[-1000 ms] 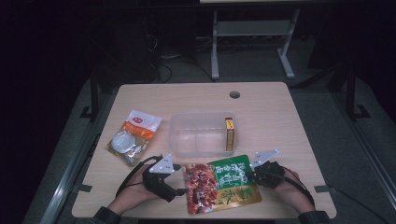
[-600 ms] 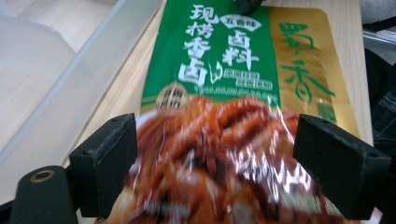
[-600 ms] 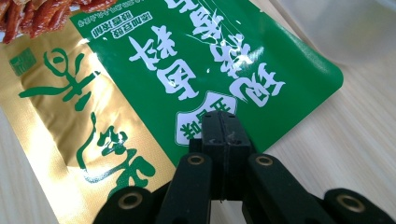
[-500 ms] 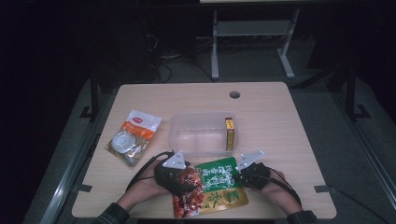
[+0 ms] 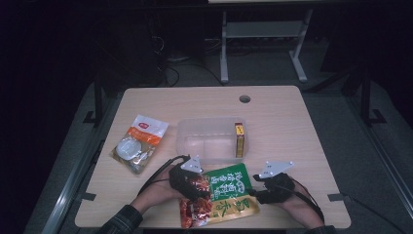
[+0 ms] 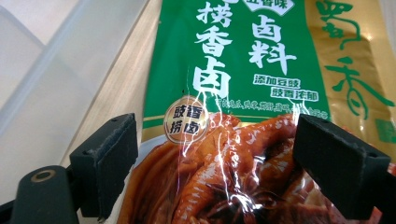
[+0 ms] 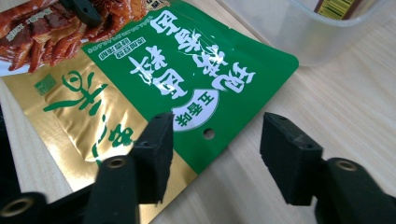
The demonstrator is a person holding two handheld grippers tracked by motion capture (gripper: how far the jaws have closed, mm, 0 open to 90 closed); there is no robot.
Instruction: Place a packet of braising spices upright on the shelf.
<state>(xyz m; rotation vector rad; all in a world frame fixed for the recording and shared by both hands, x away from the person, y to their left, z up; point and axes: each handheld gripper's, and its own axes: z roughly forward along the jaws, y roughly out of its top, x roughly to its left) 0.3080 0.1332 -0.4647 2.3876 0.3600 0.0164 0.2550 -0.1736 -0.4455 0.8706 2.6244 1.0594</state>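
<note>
Two hand-held grippers work at the near edge of a light wooden table (image 5: 292, 126), one on each side of a flat green-and-gold foil food pouch (image 5: 229, 192).

Left side: the left gripper (image 5: 192, 187) sits over the pouch's left portion, where the print shows red-brown braised meat. The hand (image 5: 160, 187) behind it enters from the lower left in a plaid sleeve. In the left gripper view, the two black jaws stand wide apart, one on each side of the printed meat picture, with the pouch (image 6: 243, 93) lying flat beneath them. Whether the pads touch the foil cannot be determined.

Centre: the pouch lies flat on the table, just in front of a clear rectangular plastic container (image 5: 212, 139). A yellow-and-red box (image 5: 239, 140) stands inside the container against its right wall. An orange-and-white snack packet (image 5: 139, 142) lies well apart to the left.

Right side: the right gripper (image 5: 265, 187) rests beside the pouch's right edge. In the right gripper view, its jaws are spread wide; one pad overlaps the green-and-gold edge of the pouch (image 7: 187, 84), the other is over bare wood. Nothing is clamped.
</note>
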